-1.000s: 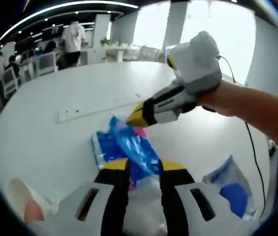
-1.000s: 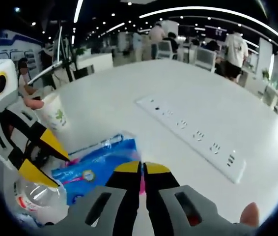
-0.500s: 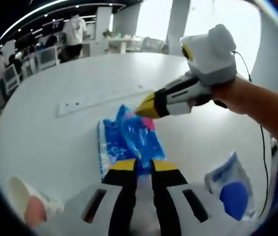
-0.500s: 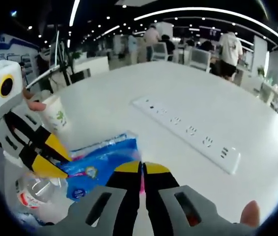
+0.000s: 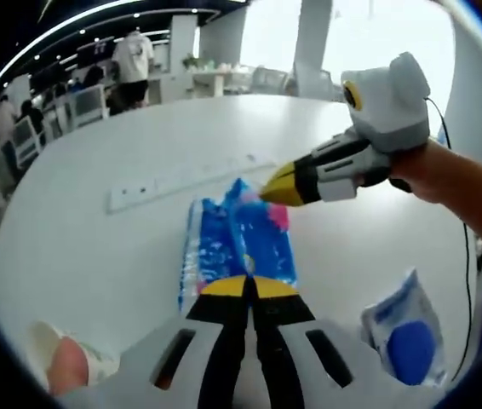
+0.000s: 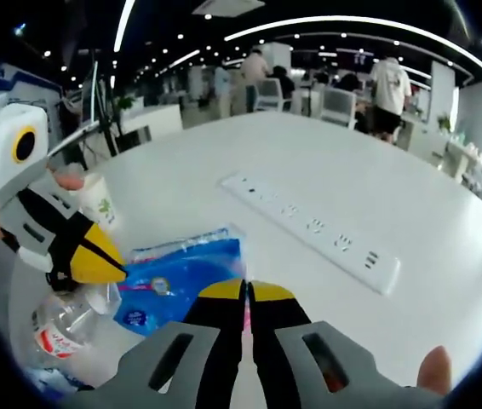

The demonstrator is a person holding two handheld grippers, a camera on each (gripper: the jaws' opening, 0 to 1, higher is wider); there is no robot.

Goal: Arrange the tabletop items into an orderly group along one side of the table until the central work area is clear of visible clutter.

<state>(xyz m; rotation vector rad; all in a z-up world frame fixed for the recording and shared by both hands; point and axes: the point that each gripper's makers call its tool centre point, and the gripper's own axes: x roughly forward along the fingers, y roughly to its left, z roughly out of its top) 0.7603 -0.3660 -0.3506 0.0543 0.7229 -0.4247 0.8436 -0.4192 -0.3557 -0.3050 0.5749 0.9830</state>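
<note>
blue packet point(image 5: 239, 243): lying flat mid-worktop, long way running near to far. Both tools are on it, one at each end.
left hand-held gripper point(image 5: 249, 288): jaws pressed together on the near edge of the packet, so I'd say it's pinching it.
right hand-held gripper point(image 6: 243, 294): jaws closed too, with a sliver of pink between the tips; looks like it's got the packet's far pink end. From the left gripper view you can see its yellow tip sitting right on that end.
plastic bottle point(image 6: 62, 328): clear, on its side, just left of the packet in the right gripper view, under the left tool.
paper cup point(image 6: 99, 203): upright, further left, near the worktop edge.
second pouch point(image 5: 404, 328): white-and-blue, off to the right of the packet, apart from it.
power strip point(image 6: 311, 227): long white one, far side of the packet.
worktop point(image 5: 88, 196): big, white, mostly bare.
progress: early days imo. Stuff is loosely scattered around the middle, nothing lined up along a side yet. Packet, bottle, cup and pouch all left to shift.
</note>
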